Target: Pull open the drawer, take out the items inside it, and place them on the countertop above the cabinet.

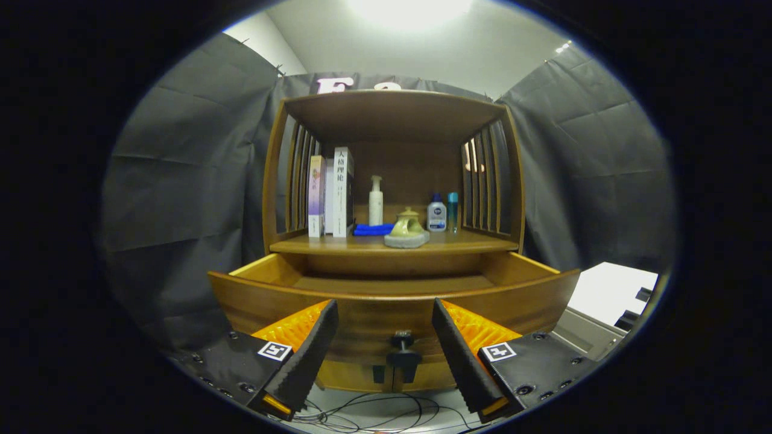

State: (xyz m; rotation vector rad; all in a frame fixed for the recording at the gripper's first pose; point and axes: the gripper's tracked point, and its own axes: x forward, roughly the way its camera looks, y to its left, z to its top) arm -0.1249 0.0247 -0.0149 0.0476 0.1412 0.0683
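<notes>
Gripper view: our gripper [384,337] gapes wide before the knob [403,346]; drawer [392,301] is open, so next we reach inside.

Books [330,193], pump bottle [376,200], blue cloth [373,229], ceramic pot [408,229], two small bottles [436,216] on shelf.

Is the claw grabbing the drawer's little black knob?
No, the claw is open, and the knob sits untouched between its fingers on the pulled-out drawer.
</notes>
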